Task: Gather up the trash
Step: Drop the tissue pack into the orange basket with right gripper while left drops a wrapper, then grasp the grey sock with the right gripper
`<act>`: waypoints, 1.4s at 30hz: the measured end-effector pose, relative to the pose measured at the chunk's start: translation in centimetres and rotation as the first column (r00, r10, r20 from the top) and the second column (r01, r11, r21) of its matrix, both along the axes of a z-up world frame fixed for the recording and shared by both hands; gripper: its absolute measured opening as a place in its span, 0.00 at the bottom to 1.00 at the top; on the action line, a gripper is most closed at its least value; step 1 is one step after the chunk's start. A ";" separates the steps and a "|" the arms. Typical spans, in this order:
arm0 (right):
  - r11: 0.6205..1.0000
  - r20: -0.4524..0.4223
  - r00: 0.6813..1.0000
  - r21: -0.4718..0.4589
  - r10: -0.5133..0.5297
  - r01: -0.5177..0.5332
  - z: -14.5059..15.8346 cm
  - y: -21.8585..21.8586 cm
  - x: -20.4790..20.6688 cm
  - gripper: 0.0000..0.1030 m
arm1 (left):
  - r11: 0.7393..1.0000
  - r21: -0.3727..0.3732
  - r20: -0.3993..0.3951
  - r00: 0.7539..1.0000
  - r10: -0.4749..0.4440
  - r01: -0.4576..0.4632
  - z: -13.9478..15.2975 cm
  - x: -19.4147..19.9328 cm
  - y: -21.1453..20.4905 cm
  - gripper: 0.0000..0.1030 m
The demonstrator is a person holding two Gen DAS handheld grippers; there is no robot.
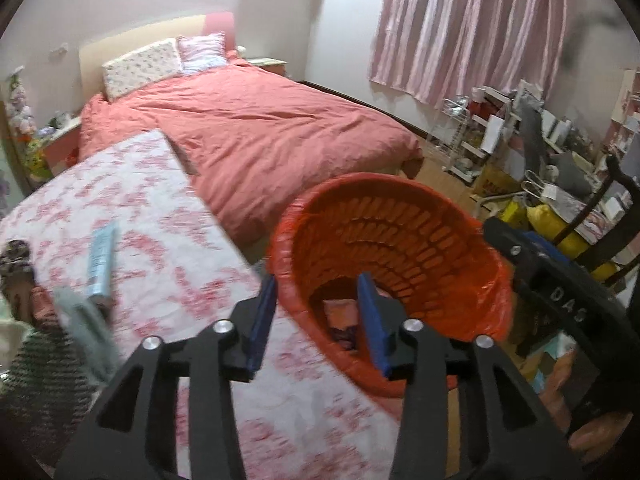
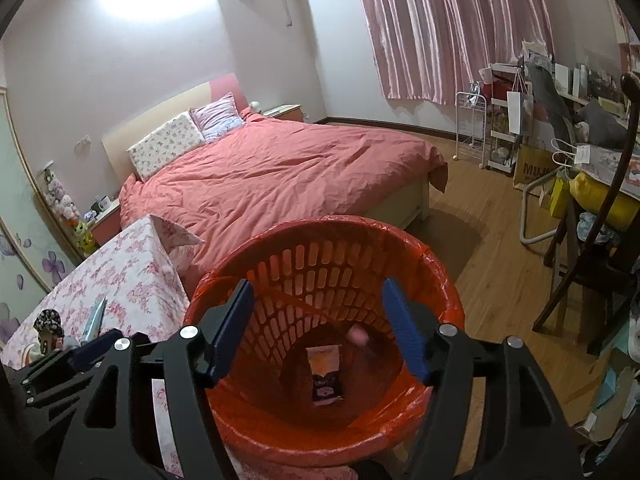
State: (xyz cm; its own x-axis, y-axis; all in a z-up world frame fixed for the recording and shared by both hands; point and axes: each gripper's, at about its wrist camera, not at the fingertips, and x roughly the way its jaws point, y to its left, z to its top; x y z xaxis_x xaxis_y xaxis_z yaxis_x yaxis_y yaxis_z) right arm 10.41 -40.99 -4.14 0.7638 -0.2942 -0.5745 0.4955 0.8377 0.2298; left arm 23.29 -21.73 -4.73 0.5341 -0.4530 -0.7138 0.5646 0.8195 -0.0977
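Both claws released, nothing between the pads: right gripper (image 2: 318, 328) over red slatted plastic bin (image 2: 420, 256), dropped wrapper (image 2: 326, 376) lies inside. Left gripper (image 1: 316, 320) at bin's rim; blue tube (image 1: 102, 260) awaits on floral-clothed table (image 1: 168, 216).

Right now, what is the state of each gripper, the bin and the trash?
Left gripper: open, empty, above the bin's rim.
Right gripper: open, empty, over the bin.
Bin: upright, lined with a red bag.
Wrapper: lying at the bin's bottom.
Tube: lying on the table.
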 end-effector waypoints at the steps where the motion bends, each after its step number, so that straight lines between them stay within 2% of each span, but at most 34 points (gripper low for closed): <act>1: 1.000 0.001 1.000 -0.002 0.005 -0.005 0.2 0.1 -0.1 0.65 | 1.000 0.005 0.010 1.000 0.016 -0.016 0.2 -0.2 0.6 0.48; 4: 1.000 0.003 1.000 -0.009 0.024 -0.024 0.6 0.9 -0.3 0.69 | 0.997 0.019 0.033 0.997 0.072 -0.073 0.6 -0.6 2.8 0.55; 9: 0.996 0.000 0.996 -0.024 0.088 -0.088 0.9 3.6 -0.4 0.70 | 0.983 0.039 0.066 0.982 0.175 -0.178 1.3 -1.5 7.2 0.59; 17: 0.974 -0.023 0.975 -0.044 0.222 -0.223 1.0 8.4 0.3 0.70 | 0.943 0.051 0.121 0.939 0.321 -0.329 1.9 -3.1 14.6 0.65; 22: 0.944 -0.047 0.944 -0.051 0.325 -0.327 0.7 11.9 1.6 0.70 | 0.910 0.037 0.106 0.907 0.407 -0.413 1.7 -3.2 19.6 0.65; 31: 0.876 -0.107 0.873 -0.029 0.476 -0.482 -1.0 18.6 5.9 0.70 | 0.879 0.027 0.114 0.875 0.470 -0.476 2.0 -3.4 24.6 0.65; 39: 0.852 -0.172 0.842 -0.021 0.512 -0.523 -2.7 22.0 9.4 0.69 | 0.865 0.006 0.087 0.862 0.500 -0.502 1.7 -3.6 26.9 0.65; 42: 0.852 -0.198 0.836 -0.009 0.512 -0.524 -3.4 22.2 10.4 0.61 | 0.869 -0.007 0.072 0.866 0.495 -0.496 1.5 -3.6 27.0 0.65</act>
State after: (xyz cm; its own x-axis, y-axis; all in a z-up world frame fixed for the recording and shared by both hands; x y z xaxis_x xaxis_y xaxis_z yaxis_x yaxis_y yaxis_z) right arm 20.80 -18.76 -7.51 0.6982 0.0771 -0.7118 0.0126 0.9927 0.1200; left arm 19.66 5.27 -3.23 0.7342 -0.1078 -0.6703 0.0893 0.9941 -0.0620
